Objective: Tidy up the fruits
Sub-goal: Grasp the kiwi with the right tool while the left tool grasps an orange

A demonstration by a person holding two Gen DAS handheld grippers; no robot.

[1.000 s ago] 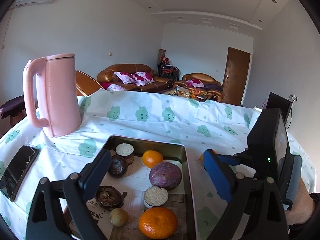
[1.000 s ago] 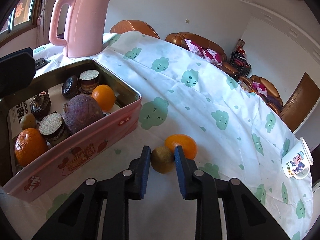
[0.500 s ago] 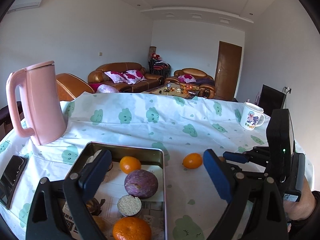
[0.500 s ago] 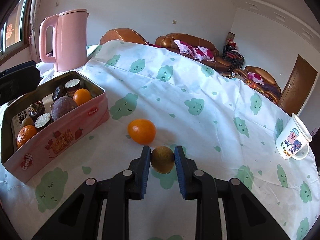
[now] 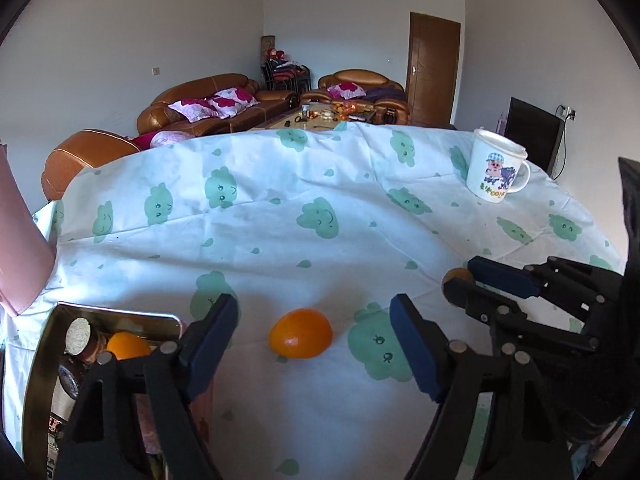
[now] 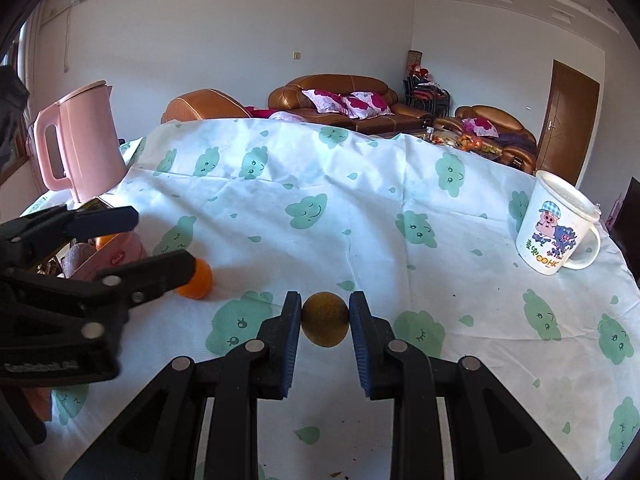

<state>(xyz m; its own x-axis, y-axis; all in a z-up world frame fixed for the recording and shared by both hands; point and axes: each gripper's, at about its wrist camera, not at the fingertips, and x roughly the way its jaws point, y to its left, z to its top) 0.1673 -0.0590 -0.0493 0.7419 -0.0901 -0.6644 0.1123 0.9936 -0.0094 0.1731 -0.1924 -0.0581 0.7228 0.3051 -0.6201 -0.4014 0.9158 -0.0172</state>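
In my left wrist view I have swung off the tin (image 5: 52, 344) and my left gripper (image 5: 314, 334) is now closing around the orange (image 5: 301, 338) on the tablecloth (image 5: 320, 220), pads not touching it. In my right wrist view my right gripper (image 6: 325, 322) is clamping the small brownish fruit (image 6: 325, 325), lifted toward the table's middle, mug (image 6: 556, 228) near the right edge.

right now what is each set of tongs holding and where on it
The right tongs clamp the brown-green round fruit across its sides. The left tongs hold nothing; they are closing around the orange without touching it.
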